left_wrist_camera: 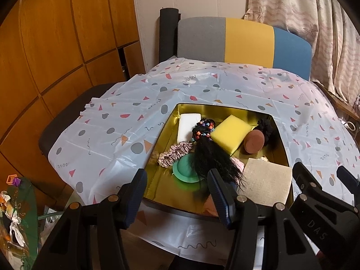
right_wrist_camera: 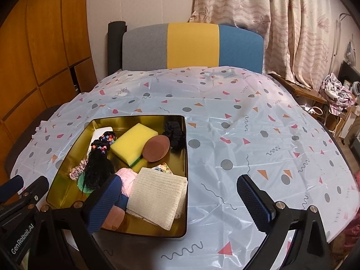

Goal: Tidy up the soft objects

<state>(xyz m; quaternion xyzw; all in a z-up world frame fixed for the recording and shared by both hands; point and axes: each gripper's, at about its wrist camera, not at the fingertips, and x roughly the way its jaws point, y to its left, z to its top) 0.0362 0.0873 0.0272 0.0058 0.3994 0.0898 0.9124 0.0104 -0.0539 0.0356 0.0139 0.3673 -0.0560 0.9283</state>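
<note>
The sorting looks nearly finished: every soft thing lies inside the gold tin (right_wrist_camera: 185, 157) at lower left, and the tabletop (right_wrist_camera: 247, 135) around it is bare. Left gripper (left_wrist_camera: 177, 193) and right gripper (right_wrist_camera: 180, 199) both hang with jaws apart, holding nothing. Next, probably, withdrawing.

Wooden cabinets (left_wrist_camera: 56, 45), patterned curtains (right_wrist_camera: 258, 18), tricolour chair (right_wrist_camera: 191, 45).

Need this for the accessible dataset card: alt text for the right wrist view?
A gold-lined tin on a patterned tablecloth holds a yellow sponge, a brown oval sponge, a beaded black hairpiece and a beige cloth. The open right hand-held gripper frames the foreground, empty.
</note>
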